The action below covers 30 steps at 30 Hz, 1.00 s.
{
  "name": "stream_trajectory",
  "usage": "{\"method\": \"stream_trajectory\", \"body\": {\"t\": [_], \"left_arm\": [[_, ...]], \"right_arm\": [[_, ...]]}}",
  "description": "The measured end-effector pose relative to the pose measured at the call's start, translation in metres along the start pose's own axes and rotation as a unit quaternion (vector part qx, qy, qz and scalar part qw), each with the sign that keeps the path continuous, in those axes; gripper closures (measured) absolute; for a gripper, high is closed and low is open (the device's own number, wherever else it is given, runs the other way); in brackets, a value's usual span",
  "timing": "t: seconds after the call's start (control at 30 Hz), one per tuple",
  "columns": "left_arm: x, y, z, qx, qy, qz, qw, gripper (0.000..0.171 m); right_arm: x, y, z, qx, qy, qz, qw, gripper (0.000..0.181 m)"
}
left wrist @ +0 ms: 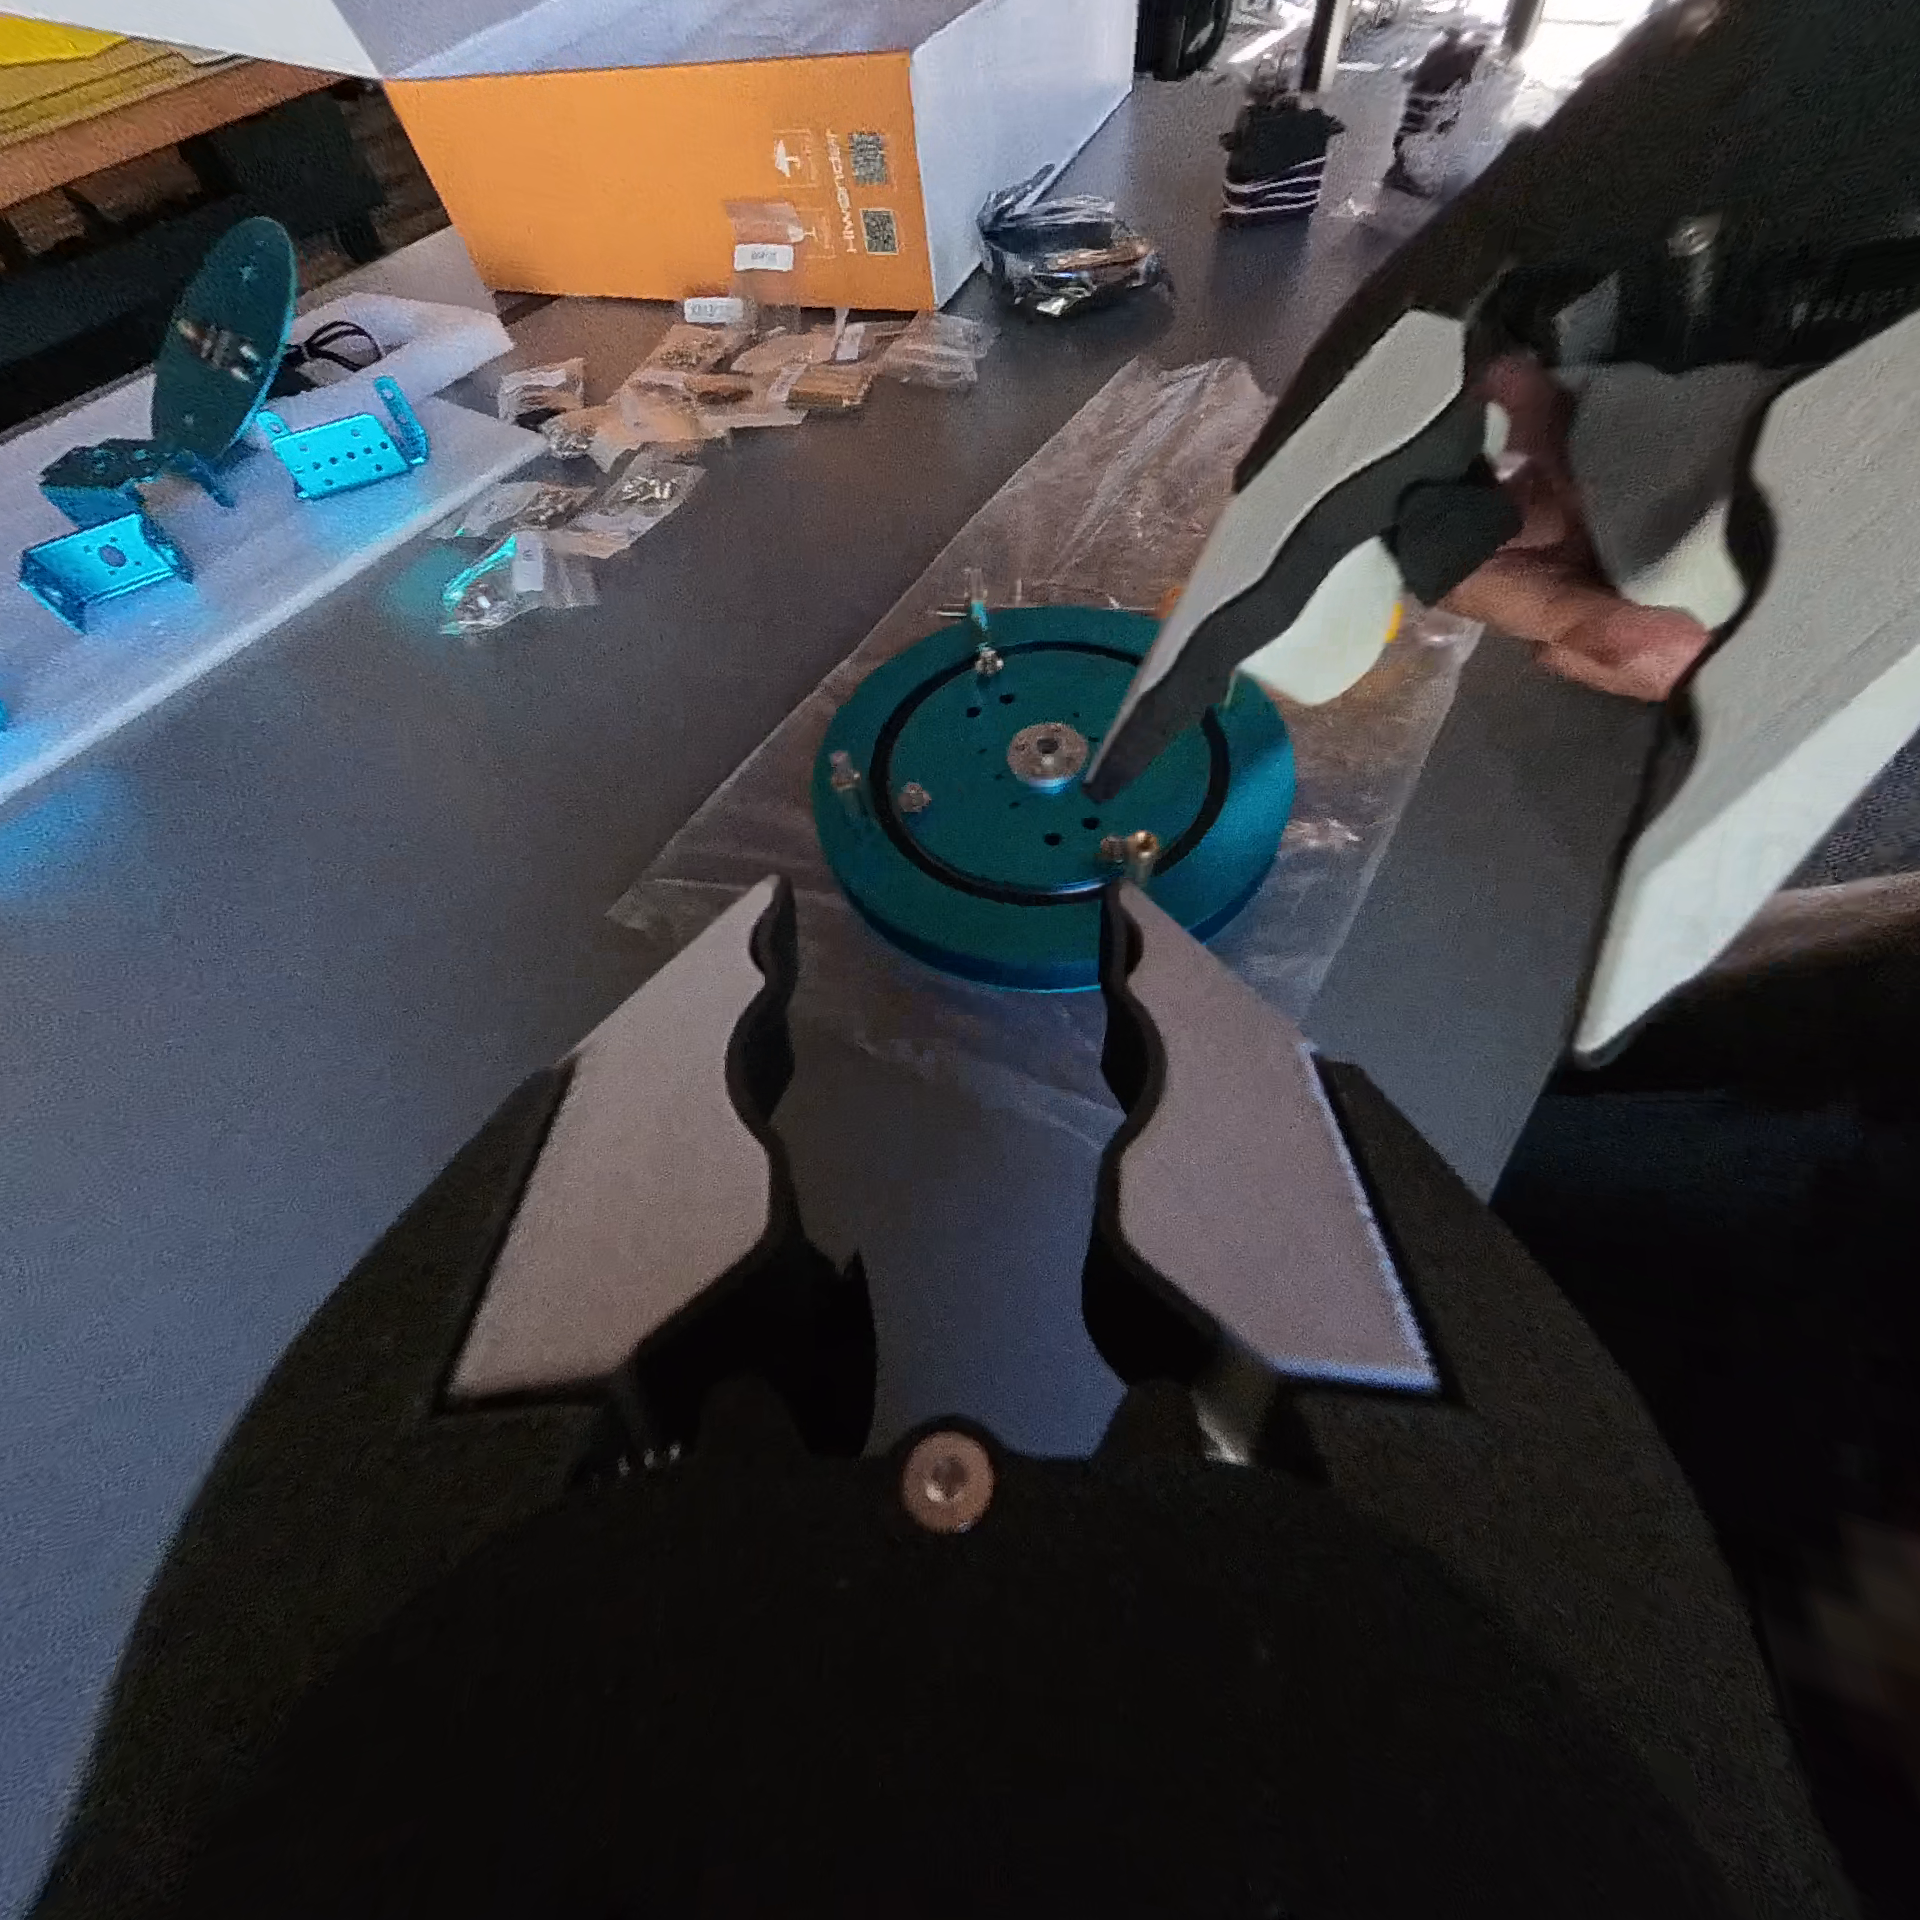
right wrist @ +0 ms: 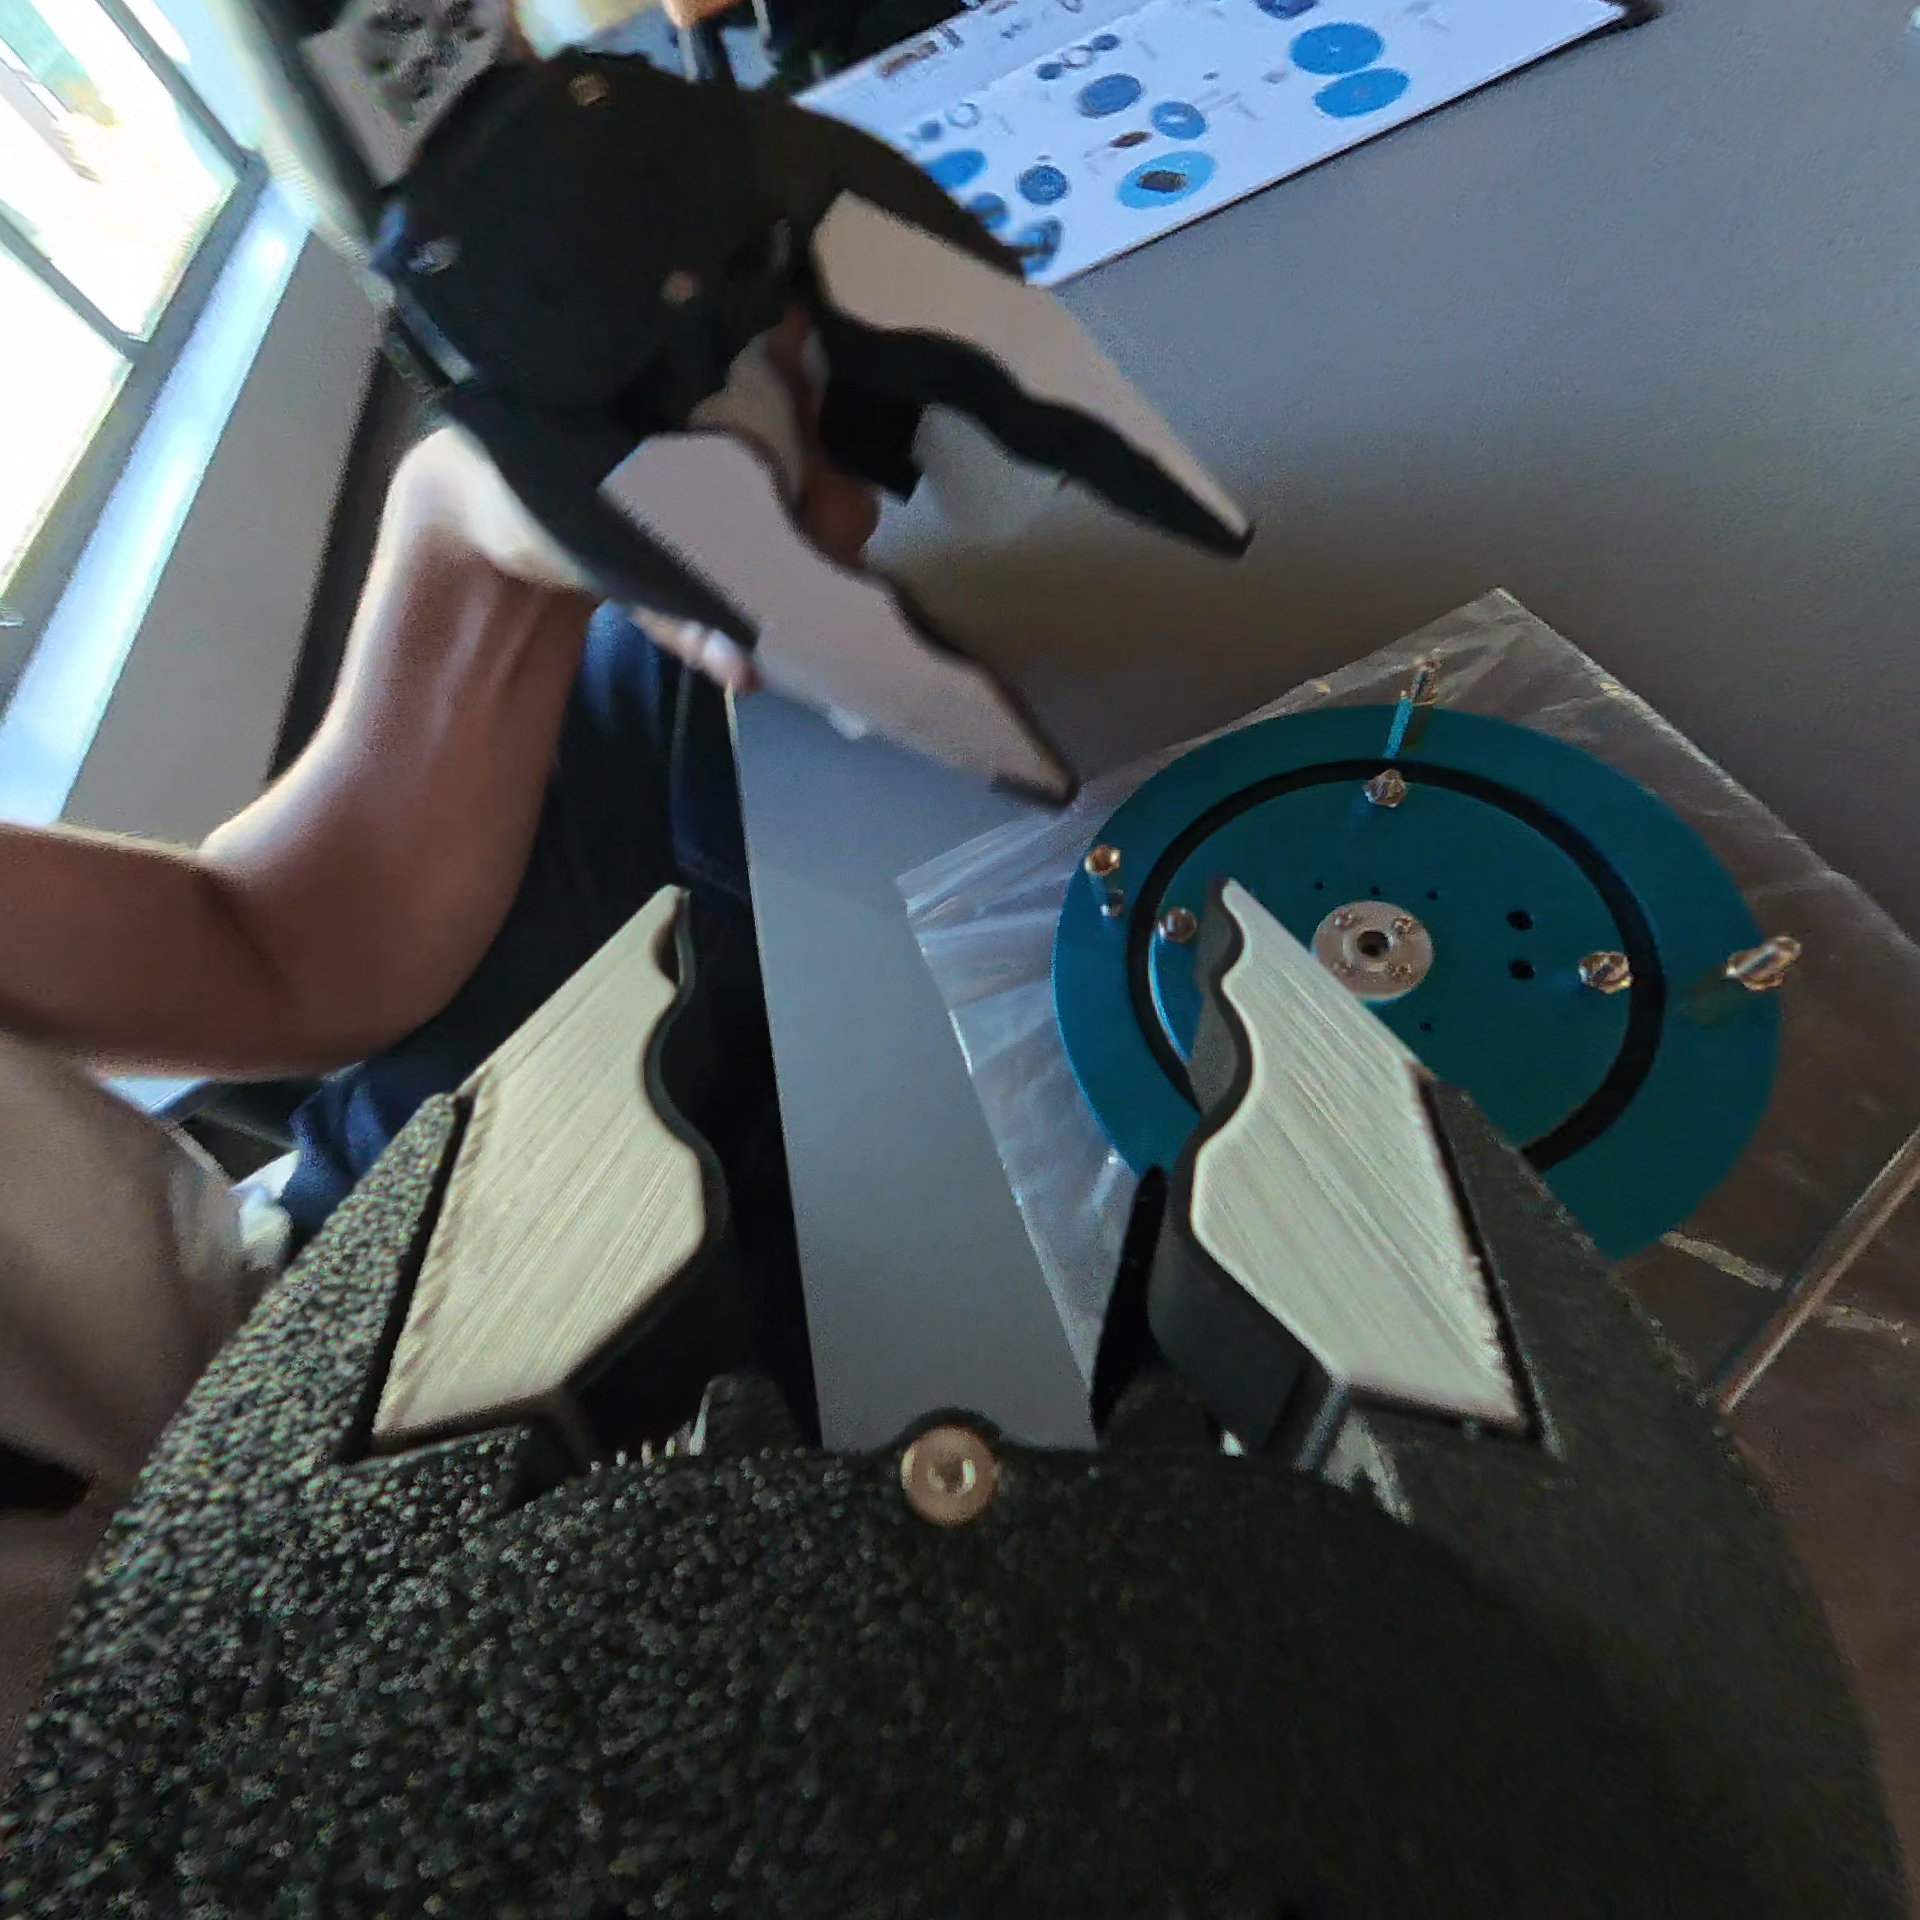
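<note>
- While both claws sit wide apart with nothing in them, the main thing between them is a teal round disc (left wrist: pixel 1049 810) lying flat on a clear plastic sheet (left wrist: pixel 1091 499) on the grey tabletop (left wrist: pixel 312 935).
- Left claw (left wrist: pixel 945 899): released, empty. Its tips hover just at the near rim of the disc, which sits straight ahead of the gap. Can't tell if the right-hand tip actually touches the rim or just overlaps it in view.
- Right claw (right wrist: pixel 956 904): also spread wide and empty. In its own view one finger (right wrist: pixel 1236 935) is over the disc's inner plate, close to the silver hub (right wrist: pixel 1369 951); the other finger is off the disc, over the tabletop edge. So the disc is to the right of the gap, not centred in it.
- From the left wrist view, the right claw comes in from the upper right with one tip pointing down right next to the hub; contact or not, I can't tell.
- Disc details: black ring groove, small holes, a few brass-looking standoffs (right wrist: pixel 1101 862) standing up around it.
- Further back on the tabletop: an orange and white box (left wrist: pixel 675 166), a bunch of little hardware bags (left wrist: pixel 717 384), and teal metal brackets (left wrist: pixel 353 452) on a white pad at left.
- A printed sheet with blue part pictures (right wrist: pixel 1174 125) lies beyond the disc in the right wrist view.
</note>
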State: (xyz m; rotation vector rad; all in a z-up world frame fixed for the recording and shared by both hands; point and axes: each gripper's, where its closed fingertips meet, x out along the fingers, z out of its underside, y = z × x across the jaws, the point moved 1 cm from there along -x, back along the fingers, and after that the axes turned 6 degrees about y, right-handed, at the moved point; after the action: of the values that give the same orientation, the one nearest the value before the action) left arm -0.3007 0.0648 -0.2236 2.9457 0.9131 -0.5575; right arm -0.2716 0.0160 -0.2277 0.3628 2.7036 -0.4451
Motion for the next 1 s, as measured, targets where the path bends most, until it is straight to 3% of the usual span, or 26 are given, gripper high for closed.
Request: {"method": "stream_trajectory", "body": {"t": [0.03,0.1,0.2,0.3,0.43,0.53,0.63,0.67,0.8,0.9,1.0], "left_arm": [[0.003,0.008,0.0,-0.006,-0.002,-0.004,1.0,0.114],[0.0,0.0,-0.005,-0.037,0.017,-0.091,0.995,0.117],[-0.037,-0.01,-0.018,-0.143,0.112,-0.219,0.959,0.124],[-0.065,0.005,-0.023,-0.212,0.192,-0.218,0.933,0.124],[-0.095,0.013,-0.015,-0.216,0.253,-0.238,0.912,0.123],[-0.102,0.034,0.006,-0.189,0.214,-0.23,0.93,0.124],[-0.113,0.049,0.027,-0.134,0.151,-0.253,0.946,0.132],[-0.115,0.054,0.031,-0.114,0.135,-0.258,0.95,0.134],[-0.117,0.066,0.03,-0.058,0.097,-0.278,0.954,0.137],[-0.098,0.073,0.024,-0.051,0.09,-0.239,0.966,0.136],[-0.071,0.068,0.028,-0.07,0.059,-0.2,0.976,0.136]], "right_arm": [[0.004,0.001,0.0,-0.001,-0.004,0.014,1.0,0.086],[0.008,-0.001,0.001,0.004,-0.001,0.036,0.999,0.087],[0.005,-0.019,-0.004,0.025,0.055,0.028,0.998,0.086],[-0.002,-0.026,-0.005,0.002,0.102,0.038,0.994,0.085],[-0.017,-0.03,-0.011,-0.037,0.154,0.067,0.985,0.091],[-0.033,-0.041,-0.013,-0.076,0.194,0.098,0.973,0.096],[-0.041,-0.05,0.008,-0.072,0.169,0.113,0.976,0.117],[-0.043,-0.052,0.014,-0.066,0.165,0.119,0.977,0.128],[-0.055,-0.059,0.02,-0.036,0.194,0.138,0.97,0.133],[-0.049,-0.063,0.017,-0.032,0.202,0.123,0.971,0.112],[-0.032,-0.06,0.013,-0.042,0.161,0.093,0.982,0.088]]}}
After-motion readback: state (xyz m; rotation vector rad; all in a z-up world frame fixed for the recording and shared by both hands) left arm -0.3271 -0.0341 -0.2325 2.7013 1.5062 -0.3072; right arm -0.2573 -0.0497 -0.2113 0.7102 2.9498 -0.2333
